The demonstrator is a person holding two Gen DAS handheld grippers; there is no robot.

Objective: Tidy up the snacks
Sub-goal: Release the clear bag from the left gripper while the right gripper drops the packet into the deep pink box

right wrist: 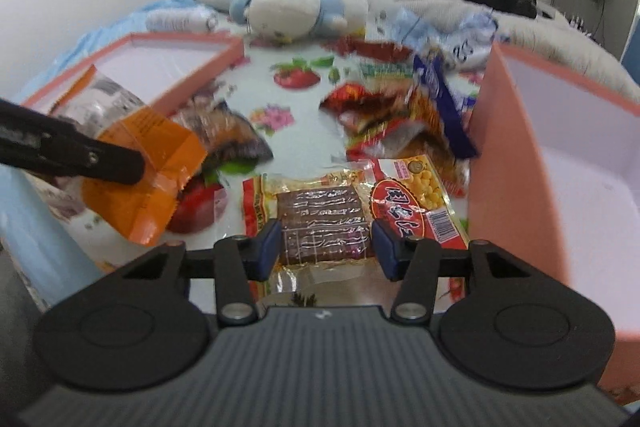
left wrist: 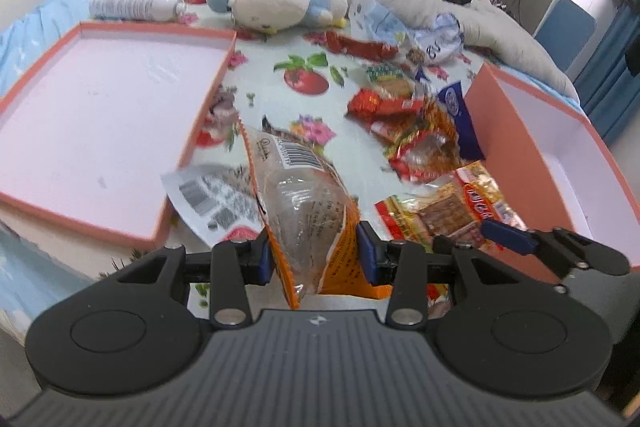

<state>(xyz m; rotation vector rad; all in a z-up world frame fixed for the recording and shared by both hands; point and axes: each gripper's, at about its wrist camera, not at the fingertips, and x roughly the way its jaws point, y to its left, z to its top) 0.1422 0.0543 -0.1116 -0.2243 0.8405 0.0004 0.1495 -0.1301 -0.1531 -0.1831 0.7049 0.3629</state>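
Through the left wrist view, our left gripper (left wrist: 316,251) was clamped on a crinkly orange-and-clear snack bag (left wrist: 304,211), lifted beside the shallow pink lid (left wrist: 192,143). Through the right, our right gripper (right wrist: 326,247) seemingly pinched a clear packet of brown dried tofu (right wrist: 320,223); next we judged both needed carrying into the deep pink box (right wrist: 516,147).

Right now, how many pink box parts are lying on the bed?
2. The shallow pink lid lies at the left, near the white bottle; the deep pink box stands at the right, beside the snack pile.
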